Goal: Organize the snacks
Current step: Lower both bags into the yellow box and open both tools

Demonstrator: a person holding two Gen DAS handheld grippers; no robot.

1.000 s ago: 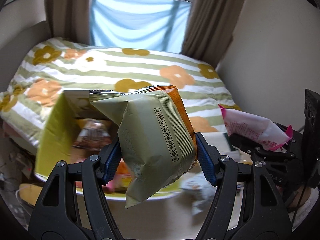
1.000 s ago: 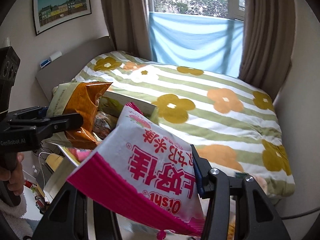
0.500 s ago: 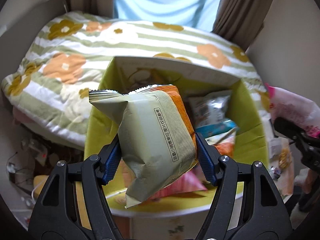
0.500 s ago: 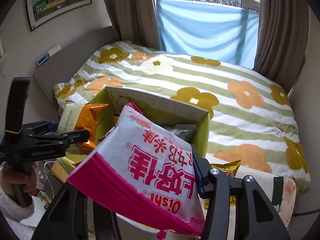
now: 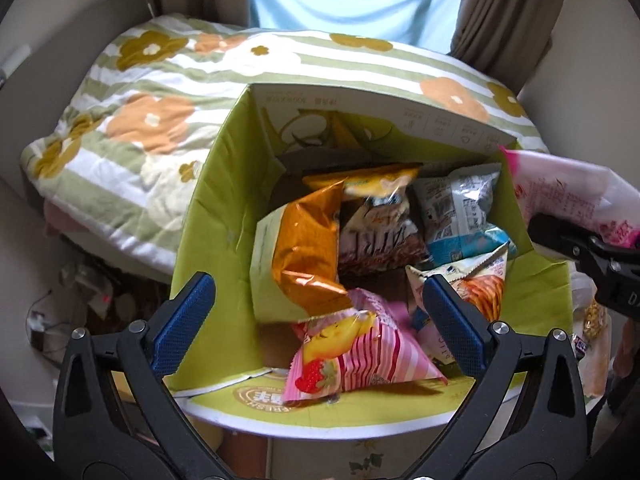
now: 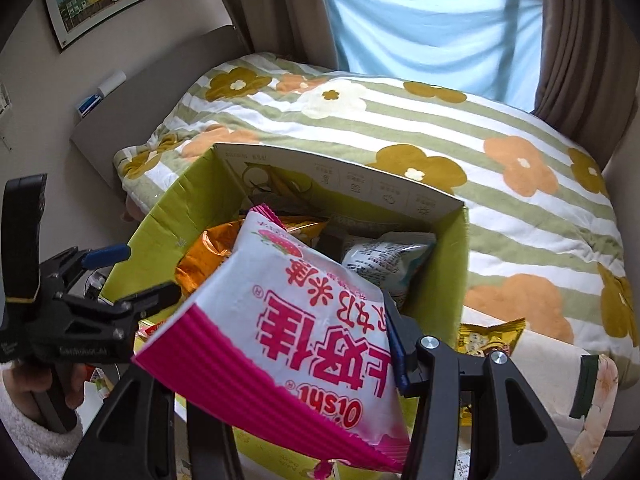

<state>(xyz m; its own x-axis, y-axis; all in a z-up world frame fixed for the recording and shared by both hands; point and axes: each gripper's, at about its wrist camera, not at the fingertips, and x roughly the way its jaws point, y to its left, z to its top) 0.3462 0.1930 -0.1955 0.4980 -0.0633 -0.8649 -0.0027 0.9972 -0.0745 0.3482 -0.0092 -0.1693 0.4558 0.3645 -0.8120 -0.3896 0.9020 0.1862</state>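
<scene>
The left claw point(image 5: 318, 312) is opening wide, empty, over the green box point(image 5: 208, 200); the orange bag point(image 5: 304, 256) lies inside below it among other snack packets. The right claw point(image 6: 280, 344) pinches a pink-and-white bag point(image 6: 304, 316) above the box's near edge, the bed point(image 6: 460, 132) beyond.

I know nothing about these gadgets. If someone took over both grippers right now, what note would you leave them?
Left gripper: jaws opening, nothing between them, above the green box.
Right gripper: shut on the pink-and-white bag, held over the box's near edge.
Done: the orange bag lies in the box with the other snacks.
Left: drop the pink-and-white bag in. A yellow packet lies outside, right of the box; it probably goes in too.
</scene>
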